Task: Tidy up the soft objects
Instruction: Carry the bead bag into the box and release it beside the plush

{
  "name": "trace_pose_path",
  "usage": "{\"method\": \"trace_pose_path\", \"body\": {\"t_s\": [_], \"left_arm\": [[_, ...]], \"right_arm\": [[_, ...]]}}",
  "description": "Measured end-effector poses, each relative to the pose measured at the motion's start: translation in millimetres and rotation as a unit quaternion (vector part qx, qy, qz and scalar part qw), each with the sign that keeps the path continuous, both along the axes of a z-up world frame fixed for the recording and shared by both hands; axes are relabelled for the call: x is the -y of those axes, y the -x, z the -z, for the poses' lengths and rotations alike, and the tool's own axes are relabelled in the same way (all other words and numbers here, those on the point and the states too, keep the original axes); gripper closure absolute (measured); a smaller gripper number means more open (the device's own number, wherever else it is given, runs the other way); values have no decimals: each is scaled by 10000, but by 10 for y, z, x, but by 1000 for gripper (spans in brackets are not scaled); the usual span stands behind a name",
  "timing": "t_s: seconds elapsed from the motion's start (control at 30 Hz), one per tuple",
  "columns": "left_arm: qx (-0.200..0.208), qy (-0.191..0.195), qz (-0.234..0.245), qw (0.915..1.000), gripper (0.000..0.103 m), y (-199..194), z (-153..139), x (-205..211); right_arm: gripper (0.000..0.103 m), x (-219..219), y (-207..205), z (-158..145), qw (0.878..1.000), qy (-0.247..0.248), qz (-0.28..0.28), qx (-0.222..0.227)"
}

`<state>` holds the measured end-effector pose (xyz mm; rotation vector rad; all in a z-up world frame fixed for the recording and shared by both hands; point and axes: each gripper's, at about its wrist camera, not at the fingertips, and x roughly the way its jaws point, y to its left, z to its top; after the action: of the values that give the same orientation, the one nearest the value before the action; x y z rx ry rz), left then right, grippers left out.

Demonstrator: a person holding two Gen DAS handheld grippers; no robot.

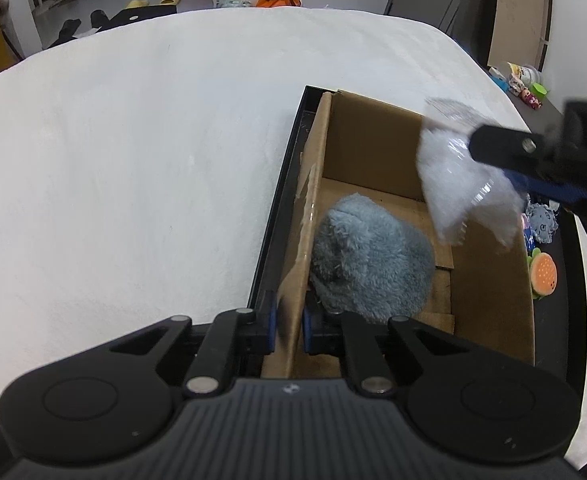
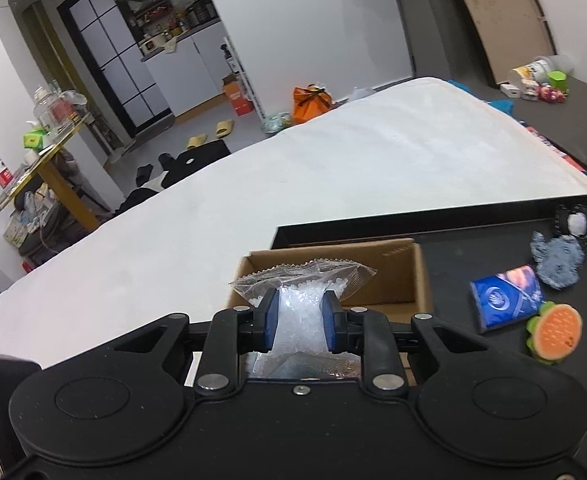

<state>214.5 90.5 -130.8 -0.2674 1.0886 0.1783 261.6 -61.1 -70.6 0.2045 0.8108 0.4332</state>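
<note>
An open cardboard box [image 1: 373, 148] stands on a black tray [image 1: 281, 196] on a white bed. A fluffy grey-blue plush [image 1: 369, 264] lies inside the box. My left gripper [image 1: 289, 328] is shut on the box's left wall, one pad on each side of it. In the left wrist view my right gripper [image 1: 493, 160] hangs over the box's right side, holding a clear bag of white beads [image 1: 453, 188]. The right wrist view shows my right gripper [image 2: 299, 320] shut on the bag of white beads [image 2: 299, 308], above the cardboard box [image 2: 381, 276].
On the black tray [image 2: 453, 248] right of the box lie a blue packet [image 2: 507, 298], an orange burger-shaped toy [image 2: 555, 332], a grey knitted toy [image 2: 559, 262] and a small black-and-white toy [image 2: 575, 222]. The white bed [image 1: 133, 160] spreads to the left. Cluttered floor and shelves lie beyond.
</note>
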Motion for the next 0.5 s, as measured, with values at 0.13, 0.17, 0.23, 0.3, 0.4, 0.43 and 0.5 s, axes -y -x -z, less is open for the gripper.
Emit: {"method": "trace_pose_path", "body": {"t_s": [0.13,0.17,0.23,0.3,0.4,0.43,0.5], "left_arm": [[14,60,-23,10000,92,-9,9,-36],[16,72,-26,10000,92,-6,17,-44],[16,89,-10,10000,92,0,22,-57],[18,114,4,9999,91,0,20,-68],[25,111,21,9999,91,-2,12,-79],[24,91,35,9999,91,-1,9,-74],[23,81,40,10000,91,-2,3,-65]], "right_arm": [[75,-95,-38,8,9998,-183,-74,22],[73,-104,-51,20,9996,-255,-84,-35],[72,-111,-61,35,9993,-338,-114,-107],[71,-98,-42,35,9996,-273,-70,-76],[71,-25,1,43,9997,-233,19,-121],[71,-16,14,48,9997,-209,42,-134],[71,30,60,52,9997,-162,67,-140]]}}
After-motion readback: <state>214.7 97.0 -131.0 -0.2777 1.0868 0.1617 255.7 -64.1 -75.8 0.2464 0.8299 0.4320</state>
